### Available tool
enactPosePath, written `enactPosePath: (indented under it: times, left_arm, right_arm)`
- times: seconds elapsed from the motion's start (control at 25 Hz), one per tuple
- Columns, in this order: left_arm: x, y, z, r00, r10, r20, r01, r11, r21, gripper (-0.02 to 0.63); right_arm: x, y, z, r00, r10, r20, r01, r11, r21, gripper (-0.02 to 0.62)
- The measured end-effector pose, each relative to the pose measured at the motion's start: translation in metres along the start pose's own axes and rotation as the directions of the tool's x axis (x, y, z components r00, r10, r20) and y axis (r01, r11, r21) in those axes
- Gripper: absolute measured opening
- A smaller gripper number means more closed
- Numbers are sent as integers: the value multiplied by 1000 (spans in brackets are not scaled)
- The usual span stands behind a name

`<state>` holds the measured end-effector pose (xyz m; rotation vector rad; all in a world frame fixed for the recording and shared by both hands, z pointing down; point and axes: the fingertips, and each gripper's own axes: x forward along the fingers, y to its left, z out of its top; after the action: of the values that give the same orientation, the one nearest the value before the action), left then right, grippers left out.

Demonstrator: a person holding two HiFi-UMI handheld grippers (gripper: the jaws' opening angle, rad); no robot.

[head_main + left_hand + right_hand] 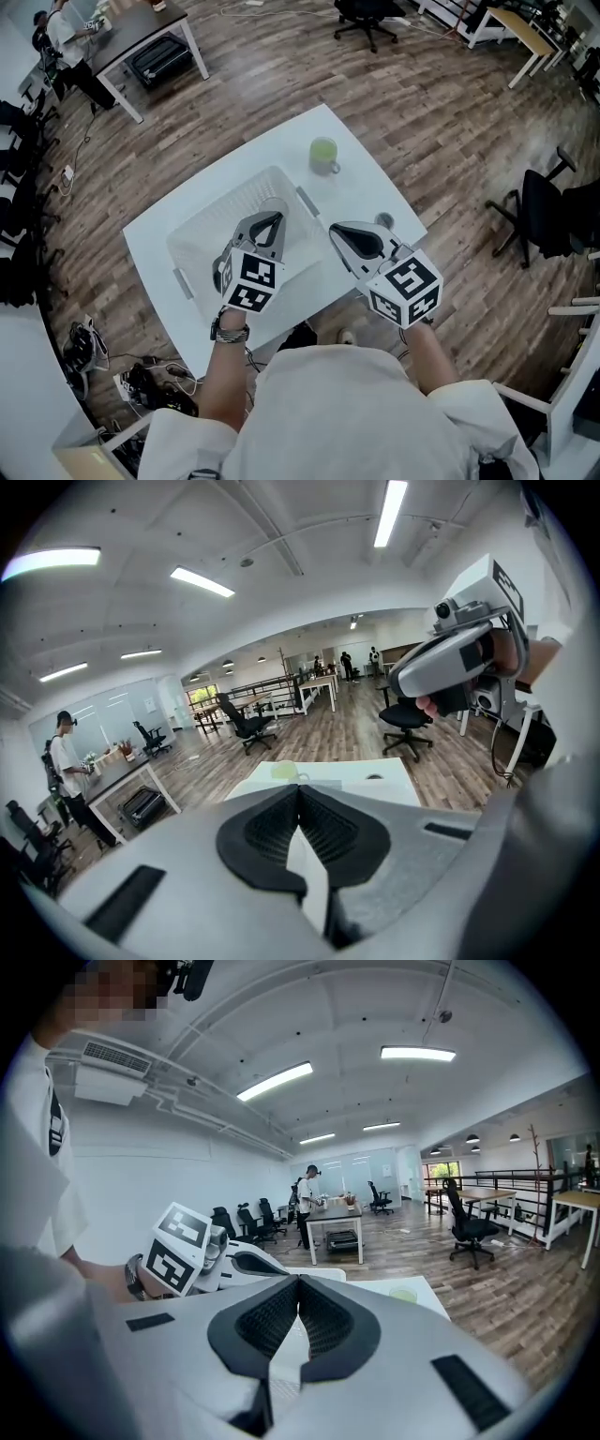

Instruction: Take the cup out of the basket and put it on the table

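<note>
Open-plan office. Brown wood-plank floor [450, 112] throughout. Black swivel office chairs on castors [367, 17] are scattered abt, w/ more in a row at the far side in the right gripper view. Several work desks: dark-topped desk w/ white legs [141, 33], pale wood-topped desk [520, 28] at far right, small white square desk [375, 192] in the middle. Overhead are long fluorescent ceiling strips [417, 1053], exposed pipes & a white wall-mounted air-con unit [112, 1054]. Black metal railing [525, 1185] at the back. Person in white top [307, 1199] stands at a desk. Tangle of black cables & power strips [141, 380] on the floor.
</note>
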<state>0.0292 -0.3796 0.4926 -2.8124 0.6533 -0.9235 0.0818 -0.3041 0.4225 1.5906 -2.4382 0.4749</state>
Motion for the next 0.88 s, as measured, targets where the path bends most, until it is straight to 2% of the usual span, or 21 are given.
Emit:
enactPosePath:
  times: [0.2,0.4,0.6,0.88]
  left_arm:
    - [18,2,-22,995,-55,-78,60,997,54,-2]
    - [41,-2,-42,979,-137,-151,150,986,75,13]
    - [64,1,-77,949,-180,-260,210,973,94,31]
    - [93,-2,-113,903,-247,-351,289,954,73,37]
  right_arm:
    - [17,0,-12,1000,1,-27,0,999,32,17]
    - [33,-4,-20,999,-3,-50,6,998,62,17]
    - [53,-9,-27,996,-19,-88,27,996,87,17]
    - [68,-22,-34,993,-40,-114,55,990,128,17]
